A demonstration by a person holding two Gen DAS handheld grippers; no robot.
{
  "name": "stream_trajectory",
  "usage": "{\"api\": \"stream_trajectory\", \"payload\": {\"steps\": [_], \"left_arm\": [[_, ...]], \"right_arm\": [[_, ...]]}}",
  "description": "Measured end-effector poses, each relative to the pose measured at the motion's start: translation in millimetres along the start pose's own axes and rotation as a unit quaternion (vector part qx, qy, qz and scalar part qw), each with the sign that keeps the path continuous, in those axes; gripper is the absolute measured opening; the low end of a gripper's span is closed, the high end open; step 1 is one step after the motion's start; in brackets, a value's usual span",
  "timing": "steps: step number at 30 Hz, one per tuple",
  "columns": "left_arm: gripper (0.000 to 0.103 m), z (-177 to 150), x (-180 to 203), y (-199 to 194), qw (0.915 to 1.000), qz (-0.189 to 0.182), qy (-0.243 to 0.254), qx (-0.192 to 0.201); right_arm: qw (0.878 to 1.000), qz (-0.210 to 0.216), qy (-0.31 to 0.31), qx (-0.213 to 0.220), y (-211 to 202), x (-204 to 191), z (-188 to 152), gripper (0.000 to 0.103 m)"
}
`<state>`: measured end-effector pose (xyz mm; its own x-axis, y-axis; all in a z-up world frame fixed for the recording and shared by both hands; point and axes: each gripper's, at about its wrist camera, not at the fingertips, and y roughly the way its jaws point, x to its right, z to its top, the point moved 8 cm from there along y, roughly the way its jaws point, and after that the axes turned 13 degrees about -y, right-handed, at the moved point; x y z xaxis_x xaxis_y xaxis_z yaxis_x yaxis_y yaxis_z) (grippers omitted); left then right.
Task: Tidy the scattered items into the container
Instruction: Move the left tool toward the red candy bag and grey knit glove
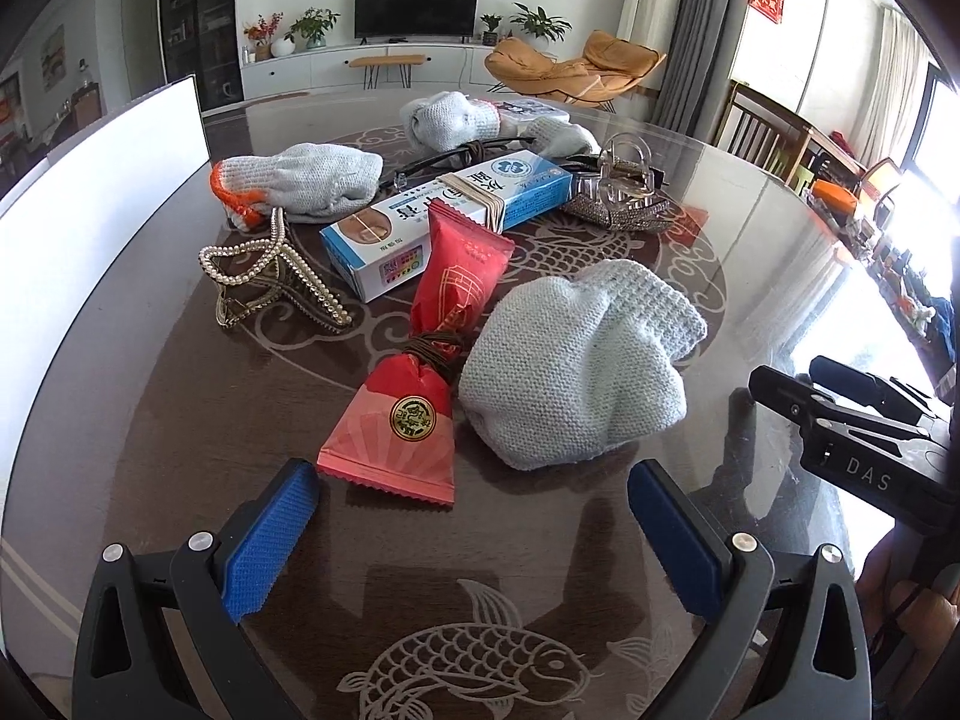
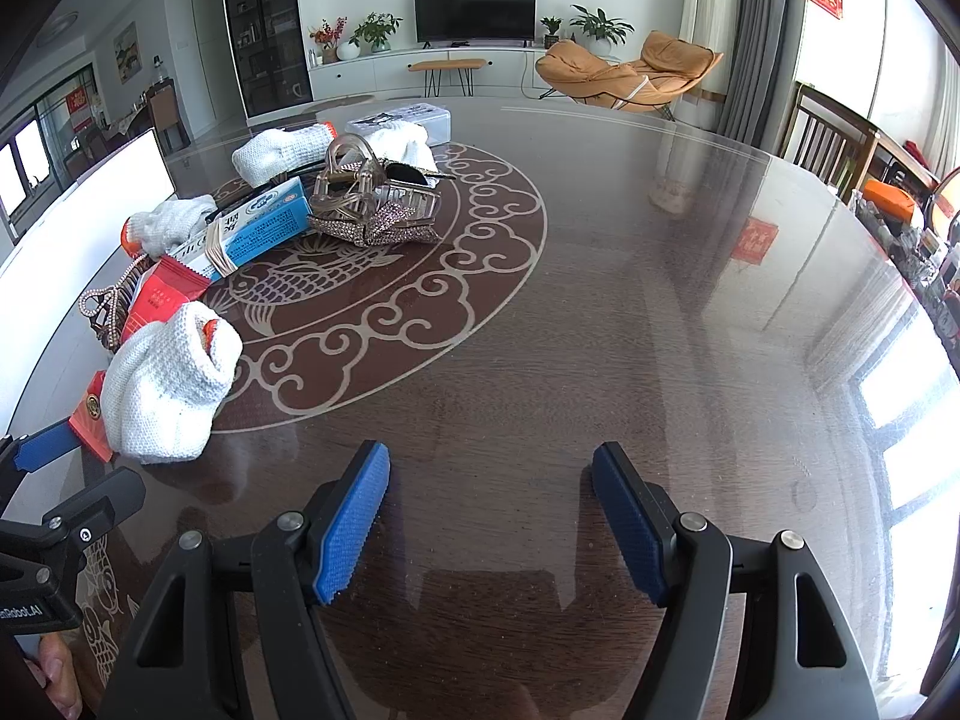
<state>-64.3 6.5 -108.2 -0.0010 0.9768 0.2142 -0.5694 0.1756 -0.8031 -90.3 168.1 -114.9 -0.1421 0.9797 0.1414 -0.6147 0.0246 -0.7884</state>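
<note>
My left gripper (image 1: 474, 516) is open and empty, just short of a red snack packet (image 1: 402, 426) tied with a brown band. A rolled pale knit glove (image 1: 576, 366) lies right of the packet; it also shows in the right wrist view (image 2: 168, 384). Behind them lie a blue-white box (image 1: 444, 216), a pearl hair claw (image 1: 270, 282), an orange-cuffed glove (image 1: 306, 180), a clear hair claw (image 1: 624, 180) and more gloves (image 1: 450, 120). The white container (image 1: 90, 204) stands at the left. My right gripper (image 2: 492, 516) is open and empty over bare table.
The dark round table (image 2: 660, 300) has a glass top with a fish pattern. A clear plastic box (image 2: 414, 117) sits at its far side. Wooden chairs (image 2: 834, 132) stand at the right. My right gripper also shows at the right edge of the left wrist view (image 1: 852, 420).
</note>
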Motion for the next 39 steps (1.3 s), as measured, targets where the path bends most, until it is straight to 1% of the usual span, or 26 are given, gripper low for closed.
{"api": "stream_trajectory", "payload": {"steps": [7,31,36,39], "left_arm": [[0.103,-4.4,5.7,4.5,0.999,0.03,0.032,-0.008],[0.103,-2.3,4.1,5.4,0.9991,0.03,0.029,-0.002],[0.103,1.8,7.0,9.4,0.9981,0.025,0.046,-0.032],[0.103,2.5,8.1,10.2,0.9977,0.018,0.056,-0.034]], "right_arm": [[1.0,0.0,0.0,0.0,0.0,0.0,0.0,0.072],[1.0,0.007,0.005,0.003,-0.3,-1.2,1.7,0.072],[1.0,0.006,0.004,0.002,0.0,-1.4,1.7,0.072],[1.0,0.005,0.003,0.002,0.5,-1.6,1.9,0.072]]}}
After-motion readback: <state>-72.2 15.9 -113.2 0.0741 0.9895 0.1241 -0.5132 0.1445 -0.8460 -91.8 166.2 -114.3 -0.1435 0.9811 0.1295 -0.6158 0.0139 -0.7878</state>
